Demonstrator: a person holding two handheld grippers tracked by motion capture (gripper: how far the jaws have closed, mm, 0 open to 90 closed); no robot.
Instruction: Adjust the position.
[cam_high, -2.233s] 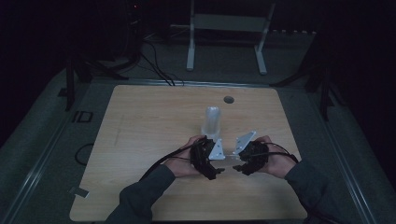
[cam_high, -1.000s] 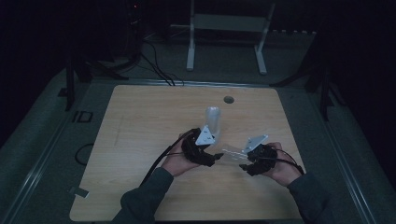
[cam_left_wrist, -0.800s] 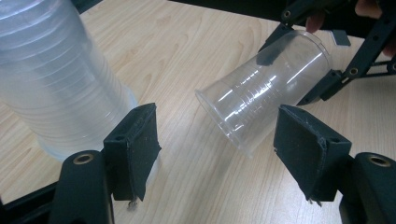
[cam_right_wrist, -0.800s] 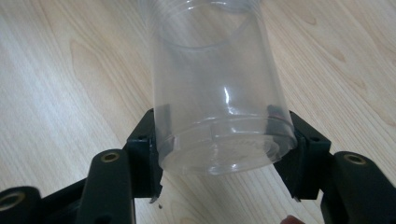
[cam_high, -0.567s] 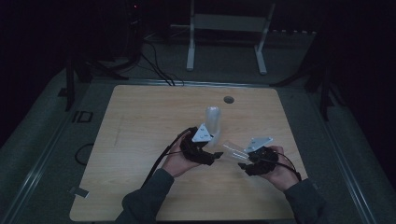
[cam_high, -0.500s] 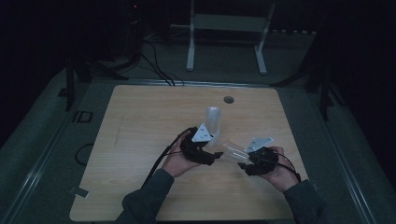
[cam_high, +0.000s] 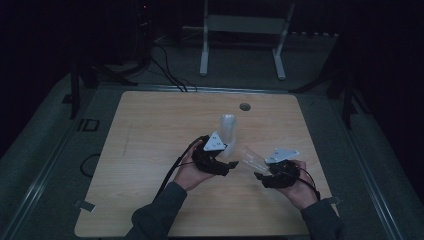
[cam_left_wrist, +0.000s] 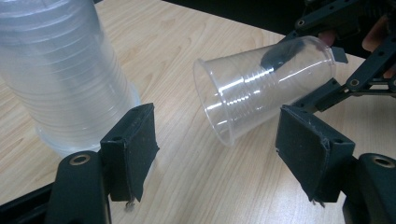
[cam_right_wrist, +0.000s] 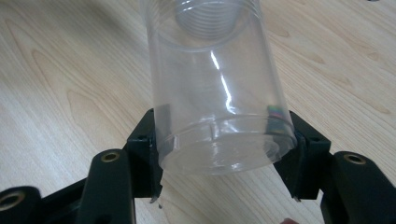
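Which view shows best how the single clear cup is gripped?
The right gripper view: the right gripper clamps the single cup at its base. The left gripper view shows it whole and tilted, mouth toward the camera. The high view shows it small beside the cup stack.

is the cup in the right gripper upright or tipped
Tipped. The cup lies nearly on its side, base clamped in the right gripper, open mouth toward the stack.
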